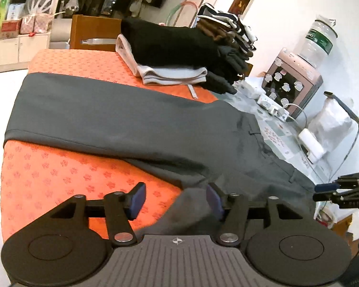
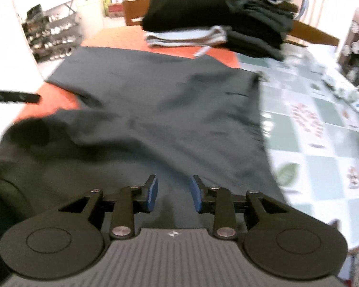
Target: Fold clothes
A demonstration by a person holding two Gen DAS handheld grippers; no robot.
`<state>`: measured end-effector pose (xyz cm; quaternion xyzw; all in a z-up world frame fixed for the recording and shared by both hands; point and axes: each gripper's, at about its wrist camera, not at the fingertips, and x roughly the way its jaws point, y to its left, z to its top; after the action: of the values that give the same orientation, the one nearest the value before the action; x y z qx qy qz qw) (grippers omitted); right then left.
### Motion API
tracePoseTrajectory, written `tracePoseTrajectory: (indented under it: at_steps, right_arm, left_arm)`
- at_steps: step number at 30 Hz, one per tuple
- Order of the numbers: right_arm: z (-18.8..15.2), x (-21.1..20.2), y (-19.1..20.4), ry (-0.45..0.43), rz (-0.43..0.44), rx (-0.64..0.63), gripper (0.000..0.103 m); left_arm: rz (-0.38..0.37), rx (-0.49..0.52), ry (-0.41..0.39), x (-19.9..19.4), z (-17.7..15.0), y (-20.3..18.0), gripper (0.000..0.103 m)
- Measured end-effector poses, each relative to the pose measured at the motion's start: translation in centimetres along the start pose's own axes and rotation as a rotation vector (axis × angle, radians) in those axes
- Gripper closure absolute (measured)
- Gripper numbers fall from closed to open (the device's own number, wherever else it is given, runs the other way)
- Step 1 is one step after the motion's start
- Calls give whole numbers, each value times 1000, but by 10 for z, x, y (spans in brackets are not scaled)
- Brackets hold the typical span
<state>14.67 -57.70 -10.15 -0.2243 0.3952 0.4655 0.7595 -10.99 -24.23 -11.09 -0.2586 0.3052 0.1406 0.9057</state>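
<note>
Trousers (image 1: 122,119), one dark grey pair, lie spread across the orange cloth (image 1: 50,174) on my worktop, not yet folded by my judgement, while one stack of folded clothes (image 1: 179,47) waits behind them. My left fingers (image 1: 176,199) and right fingers (image 2: 173,192) are both spread, pinching nothing, just over the near edge of the fabric.
</note>
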Motion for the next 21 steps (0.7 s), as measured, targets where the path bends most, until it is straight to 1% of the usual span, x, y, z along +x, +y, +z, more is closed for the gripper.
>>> tracePoseTrajectory:
  at_steps: [1,3,5,8,10,12,15,18,20,21]
  right_arm:
    - [-7,-2,-7,9,-11,-26,60]
    - [-21,-7,-22,32,-33,-96,57]
    - [-32,-10,-31,55,-52,-201,56]
    - [-47,-15,-35,70,-86,-379,51]
    - [-55,-18,-39,64,-88,-487,45]
    - [-61,-20,-40,59,-75,-602,44]
    - [-74,-13,-41,79,-84,-805,45]
    - [-85,-5,-37,92,-107,-1014,46]
    - [-94,-2,-33,94,-112,-1166,47]
    - [-97,0,-31,95,-108,-1220,47]
  left_arm:
    - [5,-10,-4,-2,-3,-5,41]
    - [26,-12,-13,-7,-11,-16,40]
    - [51,-7,-22,-13,-20,-30,34]
    - [82,-6,-11,-21,-39,-49,33]
    - [104,5,5,-24,-52,-61,33]
    - [126,24,22,-28,-66,-73,33]
    - [153,60,45,-31,-86,-89,33]
    - [177,63,62,-33,-105,-101,33]
    - [196,64,60,-35,-115,-108,33]
    - [204,60,59,-36,-118,-111,33]
